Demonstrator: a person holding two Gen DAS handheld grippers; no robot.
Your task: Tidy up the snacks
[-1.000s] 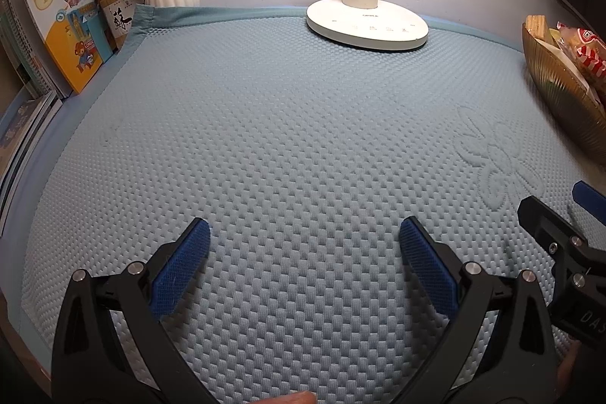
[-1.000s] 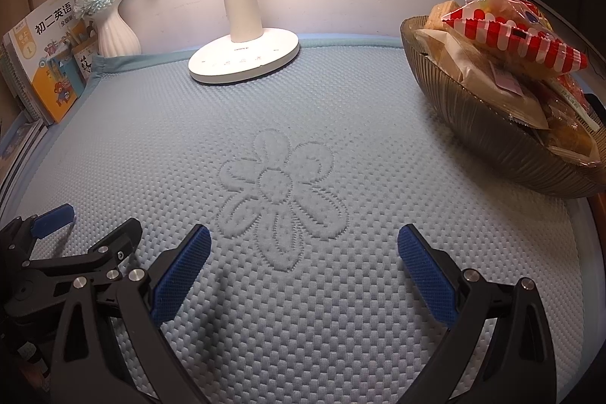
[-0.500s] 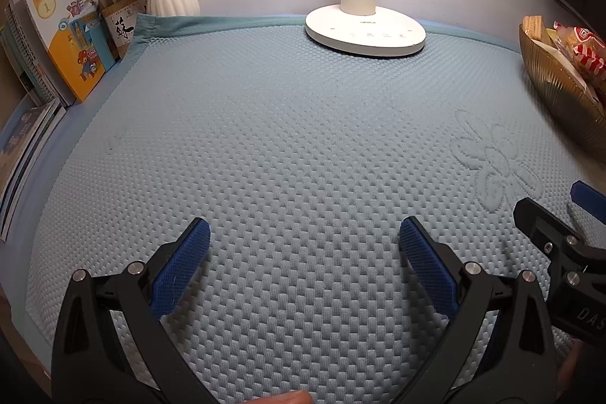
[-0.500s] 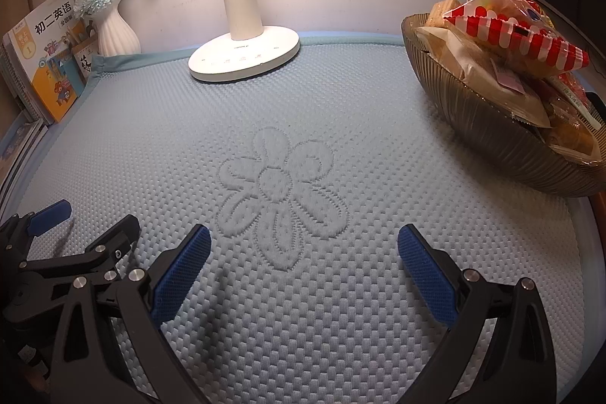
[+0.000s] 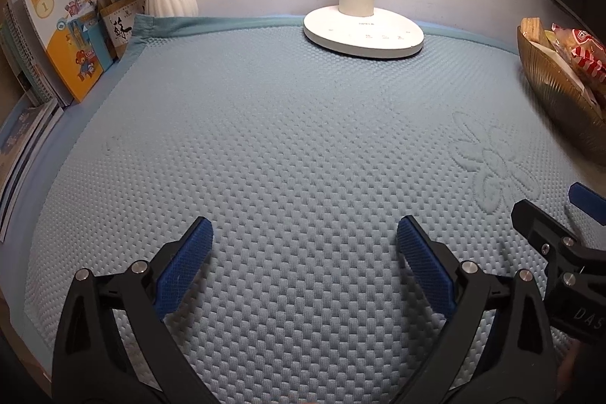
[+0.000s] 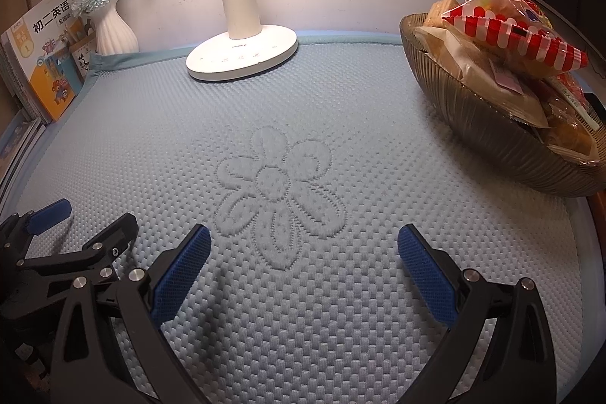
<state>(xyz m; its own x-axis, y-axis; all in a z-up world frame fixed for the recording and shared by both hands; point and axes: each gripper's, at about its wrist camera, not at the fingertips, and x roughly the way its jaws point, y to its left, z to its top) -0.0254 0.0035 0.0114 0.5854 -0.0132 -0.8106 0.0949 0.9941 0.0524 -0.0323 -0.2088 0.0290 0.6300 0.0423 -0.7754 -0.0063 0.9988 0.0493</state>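
Both the left tongs point(image 5: 305, 265) and right tongs point(image 6: 303, 265) hover side by side, spread wide and empty, over the blue mat point(image 6: 341, 124).

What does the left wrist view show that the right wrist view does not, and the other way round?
Only the left wrist view shows the right claw from the side and the left claw open in front.

Only the right wrist view shows the whole snack bowl, the red-striped packet on top, and the full flower stems above the vase.

Both show the lamp base, the yellow book, the embossed flower on the blue mat, and open claws holding nothing.
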